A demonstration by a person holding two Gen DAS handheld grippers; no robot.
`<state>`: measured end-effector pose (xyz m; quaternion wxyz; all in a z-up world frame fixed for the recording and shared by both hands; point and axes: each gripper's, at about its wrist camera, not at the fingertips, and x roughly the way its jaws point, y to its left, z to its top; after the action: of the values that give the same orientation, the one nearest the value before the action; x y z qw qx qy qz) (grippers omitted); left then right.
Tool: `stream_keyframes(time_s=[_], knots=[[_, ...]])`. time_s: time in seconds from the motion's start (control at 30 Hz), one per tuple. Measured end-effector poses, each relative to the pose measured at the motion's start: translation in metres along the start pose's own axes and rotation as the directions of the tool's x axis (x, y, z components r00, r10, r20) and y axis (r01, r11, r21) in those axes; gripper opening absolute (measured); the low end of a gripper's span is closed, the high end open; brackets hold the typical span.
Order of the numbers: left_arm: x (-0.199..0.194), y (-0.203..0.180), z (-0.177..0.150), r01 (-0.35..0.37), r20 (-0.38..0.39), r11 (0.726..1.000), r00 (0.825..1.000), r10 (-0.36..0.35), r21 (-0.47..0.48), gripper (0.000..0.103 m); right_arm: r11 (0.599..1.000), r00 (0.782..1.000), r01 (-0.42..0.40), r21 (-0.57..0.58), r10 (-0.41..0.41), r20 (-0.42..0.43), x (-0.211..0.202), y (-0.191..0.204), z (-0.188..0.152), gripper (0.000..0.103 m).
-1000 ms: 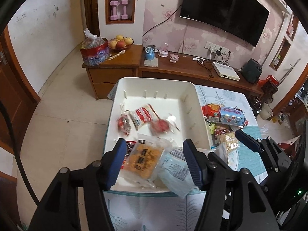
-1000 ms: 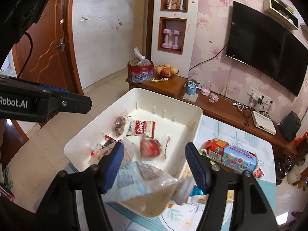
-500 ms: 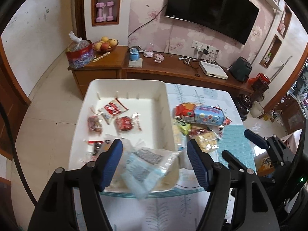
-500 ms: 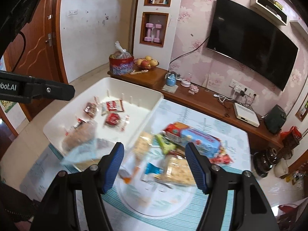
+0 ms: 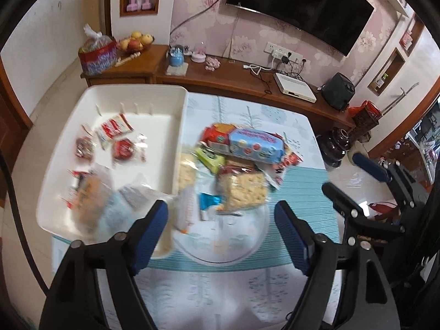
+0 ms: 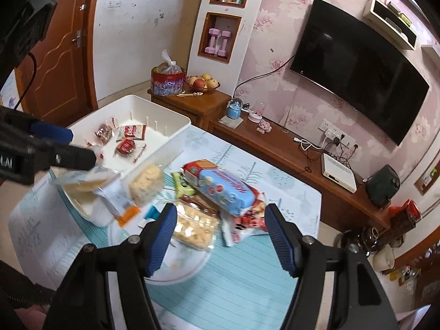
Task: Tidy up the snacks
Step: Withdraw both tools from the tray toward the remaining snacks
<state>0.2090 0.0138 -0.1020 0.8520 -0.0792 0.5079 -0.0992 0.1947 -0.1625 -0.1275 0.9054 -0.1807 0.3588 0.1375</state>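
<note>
A white bin [image 5: 137,93] [image 6: 165,115] on the left of the table holds several small snack packets. Blurred clear packets [image 5: 93,198] [image 6: 85,181] lie at its near corner, one over the rim. Right of the bin is a loose pile with a blue cookie pack [image 5: 255,144] [image 6: 225,187] and a clear cracker pack [image 5: 244,191] [image 6: 192,222]. My left gripper [image 5: 221,214] [image 6: 74,145] hovers near the pile's front edge, jaws opening, nothing between them. My right gripper [image 6: 220,211] [image 5: 354,178] stands open above the pile, holding nothing.
The table has a teal striped mat [image 5: 297,192] under the pile. Behind it runs a wooden TV cabinet [image 5: 236,74] with a fruit bowl [image 5: 134,44], a red tin [image 5: 96,55] and a white router [image 5: 294,86]. Bare floor lies left of the table.
Both grippers swung right, from over the bin to the snack pile. The clear packet between the right fingers now lies at the bin's near corner. The left jaws widened.
</note>
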Motion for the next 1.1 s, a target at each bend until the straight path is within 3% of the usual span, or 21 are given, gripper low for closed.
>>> stream_keyframes(time_s=[0.27, 0.47, 0.53, 0.67, 0.8, 0.9, 1.1], knots=[[0.032, -0.028, -0.002, -0.04, -0.023, 0.985, 0.999, 0.037, -0.171, 0.081, 0.995, 0.998, -0.059, -0.076, 0.061, 0.023, 0.015, -0.049, -0.002, 0.066], [0.056, -0.031, 0.004, -0.065, -0.05, 0.929, 0.997, 0.051, -0.365, 0.082, 0.985, 0.992, -0.111, -0.13, 0.119, 0.051, 0.034, -0.071, 0.012, 0.066], [0.068, -0.028, 0.004, -0.093, -0.078, 0.887, 0.995, 0.065, -0.452, 0.082, 0.979, 0.987, -0.132, -0.156, 0.144, 0.065, 0.039, -0.075, 0.018, 0.066], [0.091, -0.019, 0.001, -0.083, -0.101, 0.788, 0.995, 0.027, -0.611, 0.082, 0.966, 0.98, -0.168, -0.198, 0.186, 0.075, 0.056, -0.082, 0.031, 0.066], [0.114, -0.013, -0.004, -0.137, -0.141, 0.681, 0.989, 0.05, -0.719, 0.082, 0.955, 0.973, -0.201, -0.217, 0.221, 0.069, 0.078, -0.086, 0.038, 0.066], [0.131, -0.008, -0.011, -0.149, -0.162, 0.587, 0.986, 0.031, -0.796, 0.082, 0.949, 0.968, -0.231, -0.216, 0.247, 0.05, 0.095, -0.086, 0.036, 0.066], [0.162, -0.003, -0.013, -0.177, -0.208, 0.506, 0.978, -0.004, -0.844, 0.083, 0.929, 0.957, -0.282, -0.24, 0.289, -0.003, 0.123, -0.079, 0.024, 0.066]])
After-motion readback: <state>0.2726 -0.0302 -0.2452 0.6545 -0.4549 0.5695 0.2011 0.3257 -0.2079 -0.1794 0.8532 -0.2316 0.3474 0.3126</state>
